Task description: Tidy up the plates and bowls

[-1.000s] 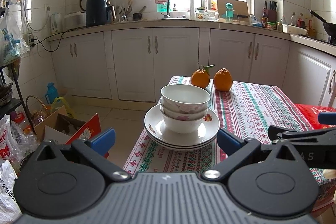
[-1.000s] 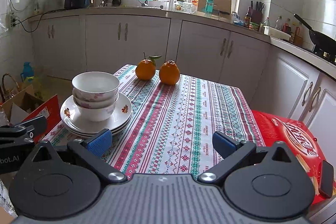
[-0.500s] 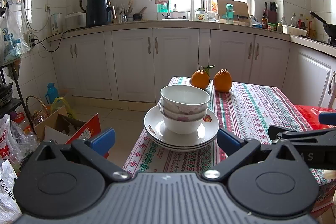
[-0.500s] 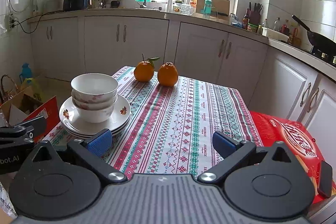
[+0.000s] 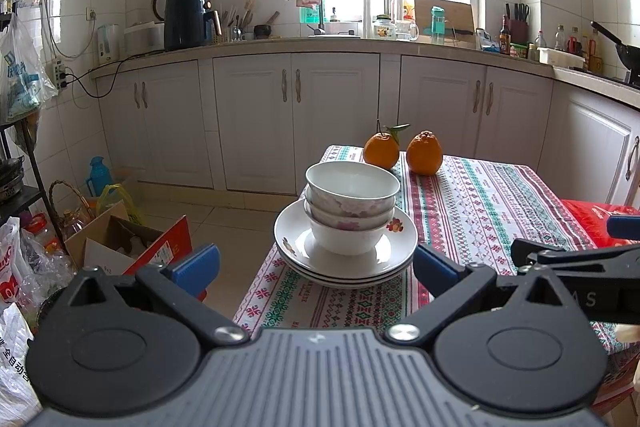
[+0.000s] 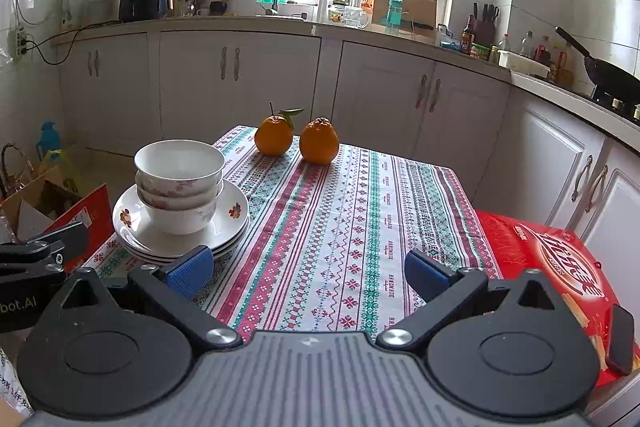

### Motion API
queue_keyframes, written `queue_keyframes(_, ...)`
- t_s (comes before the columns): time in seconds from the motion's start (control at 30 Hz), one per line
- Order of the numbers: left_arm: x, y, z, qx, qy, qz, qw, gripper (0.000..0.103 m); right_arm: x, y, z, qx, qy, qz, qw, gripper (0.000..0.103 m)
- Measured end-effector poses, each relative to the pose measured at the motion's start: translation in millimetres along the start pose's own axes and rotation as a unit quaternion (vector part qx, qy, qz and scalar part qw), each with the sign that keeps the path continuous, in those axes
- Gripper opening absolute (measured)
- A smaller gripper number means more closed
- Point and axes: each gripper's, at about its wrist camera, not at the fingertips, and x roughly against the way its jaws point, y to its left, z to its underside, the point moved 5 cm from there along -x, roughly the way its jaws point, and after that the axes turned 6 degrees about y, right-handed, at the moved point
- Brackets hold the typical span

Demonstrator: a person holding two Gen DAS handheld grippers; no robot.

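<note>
Three white flowered bowls [image 5: 351, 201] are nested and stand on a stack of white plates [image 5: 346, 259] at the near left corner of the table; they also show in the right wrist view, bowls [image 6: 179, 179] on plates [image 6: 180, 227]. My left gripper [image 5: 316, 267] is open and empty, just short of the plates and facing them. My right gripper [image 6: 306, 273] is open and empty, over the tablecloth to the right of the stack.
Two oranges [image 6: 296, 139] sit at the table's far end on a striped patterned tablecloth [image 6: 352, 211]. A red box [image 6: 552, 267] lies at the right edge. A cardboard box [image 5: 120, 239] and bags are on the floor at left. White cabinets stand behind.
The right gripper's view has drifted slightly; the stack and oranges sit a little lower and closer. The left gripper has barely moved. Both stay open.
</note>
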Motion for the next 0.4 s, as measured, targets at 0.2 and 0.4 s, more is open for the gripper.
queue_keyframes(0.2,0.4,-1.1,0.4,0.002,0.000,0.000,1.0000,0.102,0.4,0.2,-0.2,-0.002,-0.001,0.000,1.000,0.103)
queue_keyframes(0.4,0.8,-1.7,0.8,0.001,0.000,-0.001,1.0000,0.102,0.1,0.3,-0.2,-0.002,0.000,0.001,1.000,0.103)
